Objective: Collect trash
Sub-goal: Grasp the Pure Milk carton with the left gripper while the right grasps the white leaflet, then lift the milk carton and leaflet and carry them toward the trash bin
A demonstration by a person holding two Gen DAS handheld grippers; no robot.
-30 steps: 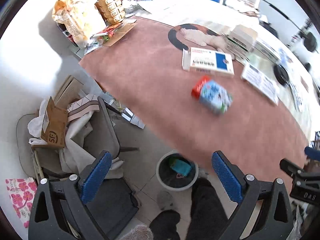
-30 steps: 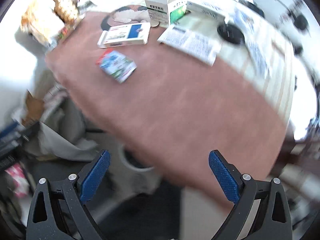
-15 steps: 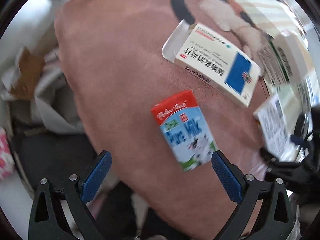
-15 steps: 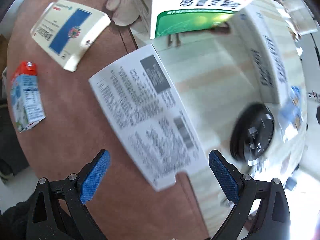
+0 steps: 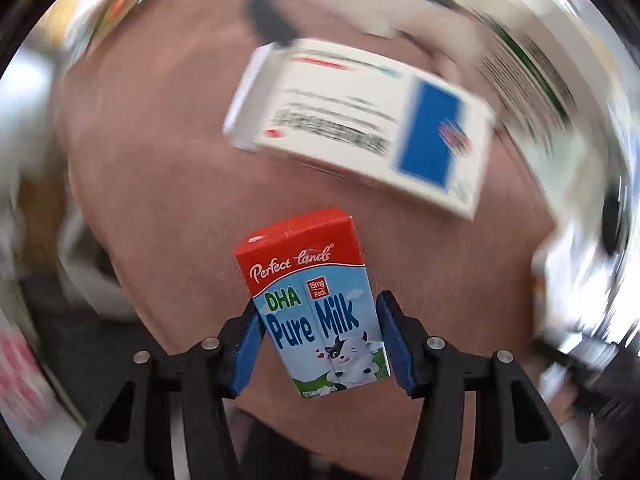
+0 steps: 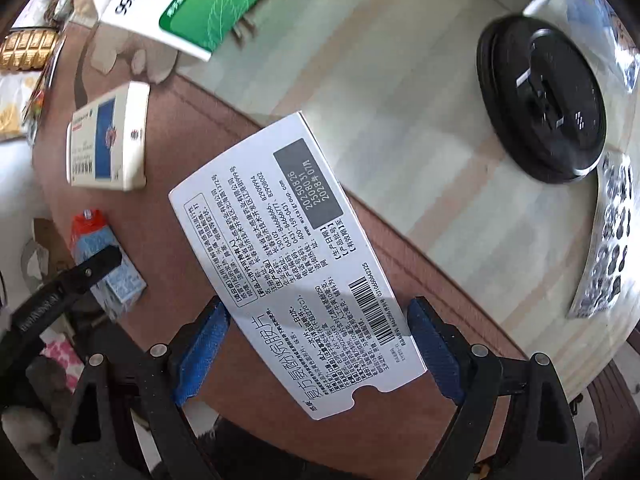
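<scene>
Left gripper [image 5: 320,342] has just been closing, blue pads pinching the milk carton [image 5: 316,304] at lower centre, on the brown mat [image 5: 160,184]. White-and-blue box [image 5: 360,128] lies above it. Right gripper [image 6: 318,346] has been closing too, pads at the flat white medicine box [image 6: 288,248]; contact unclear.

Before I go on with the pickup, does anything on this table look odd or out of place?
Yes. The white and blue medicine box lies flat with its end flap hanging open, so it looks emptied. The milk carton is tipped on its side on the brown mat, between the left claw's pads.
</scene>
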